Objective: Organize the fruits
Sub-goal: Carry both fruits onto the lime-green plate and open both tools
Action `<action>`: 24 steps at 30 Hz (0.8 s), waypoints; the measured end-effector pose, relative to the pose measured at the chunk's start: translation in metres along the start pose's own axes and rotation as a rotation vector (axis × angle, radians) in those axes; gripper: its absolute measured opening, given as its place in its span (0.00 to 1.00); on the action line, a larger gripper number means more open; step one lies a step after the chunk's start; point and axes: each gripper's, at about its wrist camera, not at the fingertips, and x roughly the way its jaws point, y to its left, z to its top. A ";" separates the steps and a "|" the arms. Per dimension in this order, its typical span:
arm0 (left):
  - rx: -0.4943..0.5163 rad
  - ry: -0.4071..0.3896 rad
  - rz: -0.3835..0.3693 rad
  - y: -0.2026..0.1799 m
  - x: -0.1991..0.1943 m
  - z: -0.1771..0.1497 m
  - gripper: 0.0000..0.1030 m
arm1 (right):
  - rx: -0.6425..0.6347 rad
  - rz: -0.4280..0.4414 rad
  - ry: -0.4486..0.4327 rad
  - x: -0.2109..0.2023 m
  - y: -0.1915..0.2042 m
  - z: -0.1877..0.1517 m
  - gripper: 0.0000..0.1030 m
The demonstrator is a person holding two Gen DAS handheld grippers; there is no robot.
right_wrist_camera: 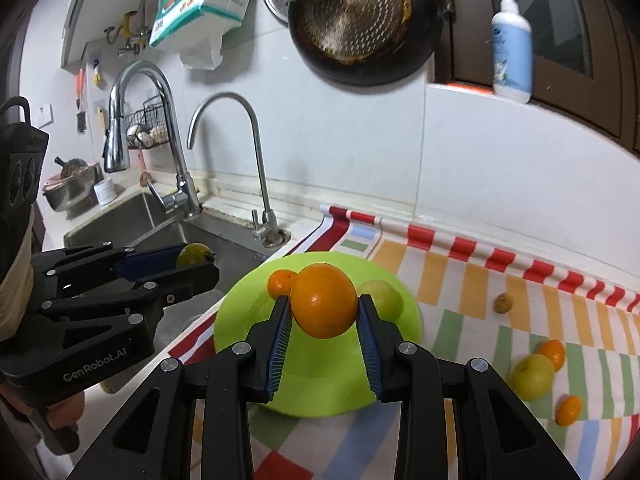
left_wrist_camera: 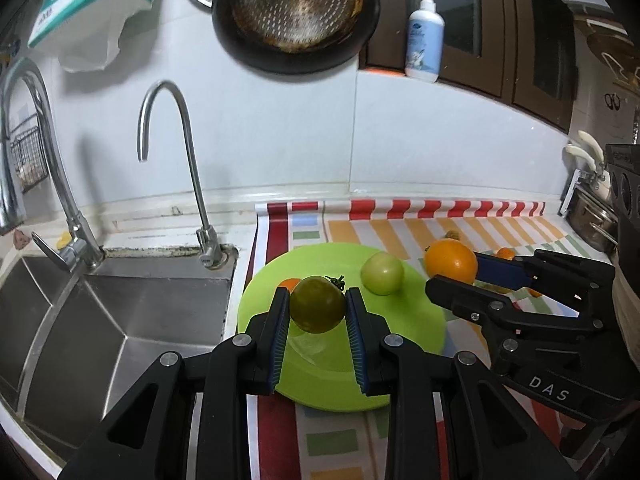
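My left gripper (left_wrist_camera: 318, 306) is shut on a dark green round fruit (left_wrist_camera: 317, 309) and holds it above the lime green plate (left_wrist_camera: 416, 332). My right gripper (right_wrist_camera: 324, 312) is shut on a large orange (right_wrist_camera: 324, 306) above the same plate (right_wrist_camera: 236, 320). On the plate lie a pale green fruit (left_wrist_camera: 382, 273) and a small orange (right_wrist_camera: 281, 282). In the left wrist view the right gripper (left_wrist_camera: 464, 276) with the orange (left_wrist_camera: 451, 261) hangs at the plate's right edge. In the right wrist view the left gripper (right_wrist_camera: 192, 262) is at the left, near the sink.
A steel sink (left_wrist_camera: 120, 320) with two taps (left_wrist_camera: 192, 184) lies left of the plate. On the striped cloth (right_wrist_camera: 460, 280) to the right lie a yellow-green fruit (right_wrist_camera: 532, 376), two small oranges (right_wrist_camera: 552, 354) (right_wrist_camera: 569, 410) and a small brown fruit (right_wrist_camera: 503, 303). A pan (left_wrist_camera: 296, 16) hangs on the wall.
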 end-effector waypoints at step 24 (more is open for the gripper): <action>-0.007 0.133 0.002 0.022 0.080 -0.007 0.35 | 0.014 0.049 0.163 0.103 -0.010 -0.005 0.43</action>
